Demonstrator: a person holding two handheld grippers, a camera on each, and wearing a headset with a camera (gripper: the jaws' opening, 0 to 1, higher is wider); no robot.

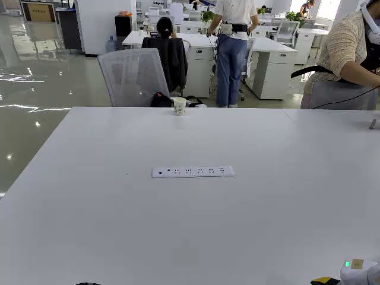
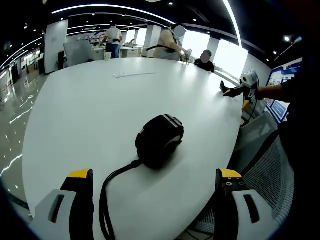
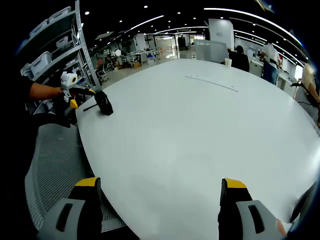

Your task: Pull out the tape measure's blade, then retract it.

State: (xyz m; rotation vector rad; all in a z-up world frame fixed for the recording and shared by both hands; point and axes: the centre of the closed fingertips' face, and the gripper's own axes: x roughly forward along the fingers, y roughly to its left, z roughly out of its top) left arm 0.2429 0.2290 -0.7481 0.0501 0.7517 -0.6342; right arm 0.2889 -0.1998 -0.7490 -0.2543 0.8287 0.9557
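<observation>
A black tape measure [image 2: 160,140] lies on the white table [image 2: 90,110], just ahead of my left gripper [image 2: 154,176]. A black strap [image 2: 112,180] trails from its case toward me. The left jaws stand wide apart, open, with the case beyond the fingertips and untouched. From the right gripper view, the tape measure [image 3: 104,103] sits near the table's left edge with the left gripper [image 3: 75,91] behind it. My right gripper [image 3: 160,184] is open over bare table, holding nothing. It also appears as the right gripper [image 1: 359,272] at the head view's bottom right and, from the left gripper view, as the right gripper [image 2: 239,86] far right.
A white power strip [image 1: 193,172] lies mid-table and a paper cup [image 1: 179,105] stands at the far edge. Beyond are a mesh chair [image 1: 135,76], desks and people; a person [image 1: 350,56] stands at the table's far right corner.
</observation>
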